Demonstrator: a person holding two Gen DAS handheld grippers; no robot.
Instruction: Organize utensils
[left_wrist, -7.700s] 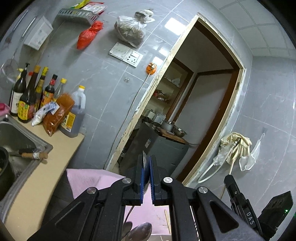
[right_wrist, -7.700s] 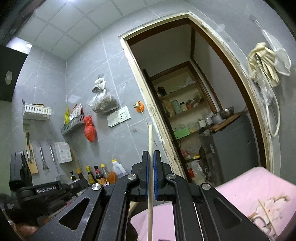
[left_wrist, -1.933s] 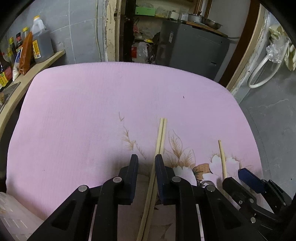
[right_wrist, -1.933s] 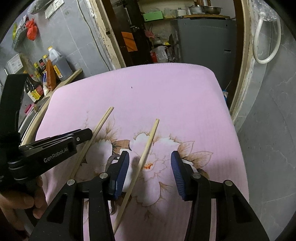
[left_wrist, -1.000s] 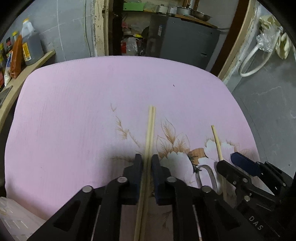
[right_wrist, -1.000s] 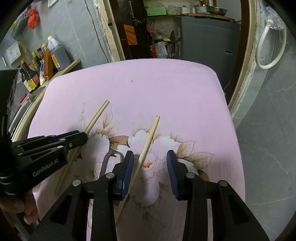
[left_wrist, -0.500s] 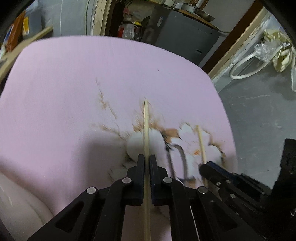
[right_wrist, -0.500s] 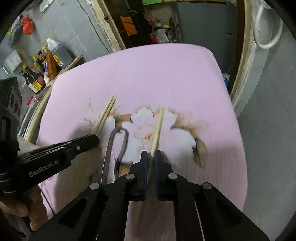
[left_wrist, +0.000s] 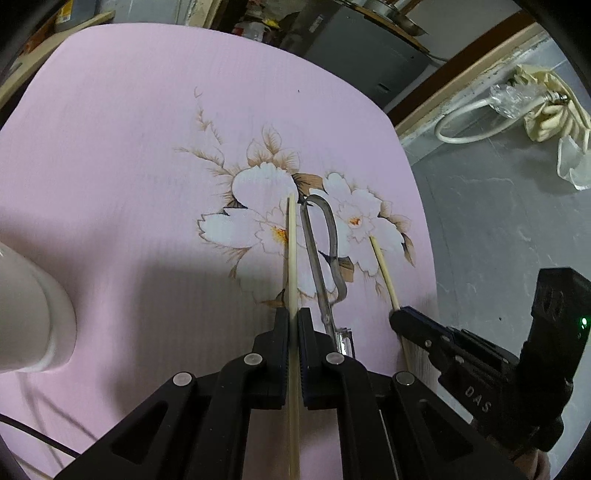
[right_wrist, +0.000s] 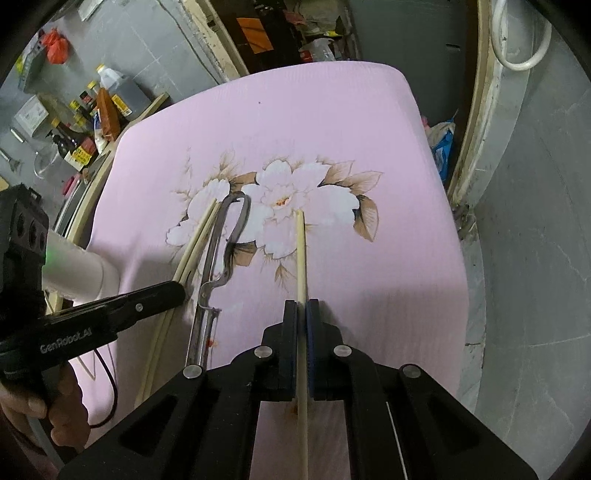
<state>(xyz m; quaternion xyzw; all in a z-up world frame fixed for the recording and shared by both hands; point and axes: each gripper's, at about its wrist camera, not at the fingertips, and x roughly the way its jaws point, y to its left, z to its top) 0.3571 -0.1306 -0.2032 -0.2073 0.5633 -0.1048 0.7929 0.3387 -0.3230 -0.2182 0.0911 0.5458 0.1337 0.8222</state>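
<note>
Left wrist view showed the left gripper (left_wrist: 292, 321) close up, its fingers pinching a pair of chopsticks (left_wrist: 291, 251) that lay side by side and looked like one stick from here. The sticks ran forward over the pink mat (left_wrist: 129, 147) on the worktop. Just to the right of them lay a metal peeler (left_wrist: 325, 258), flat on the mat. Past the peeler, the right gripper (left_wrist: 397, 317) pinched a single chopstick (left_wrist: 382, 269). A white cup (left_wrist: 33, 314) sat at the left edge, lying on its side as far as I could tell. White flowers (left_wrist: 266, 221) were printed on the mat under the stick tips.

Right wrist view showed the right gripper (right_wrist: 302, 314) with its fingers pressed on the single chopstick (right_wrist: 301, 258), which pointed at the flowers (right_wrist: 295, 195). To the left lay the peeler (right_wrist: 218, 266), and beside it the two chopsticks (right_wrist: 195, 243) in the left gripper (right_wrist: 181, 290). A hand (right_wrist: 55, 406) held that gripper's handle. Far off, bottles (right_wrist: 96, 110) stood by the wall beyond the mat (right_wrist: 332, 110).
</note>
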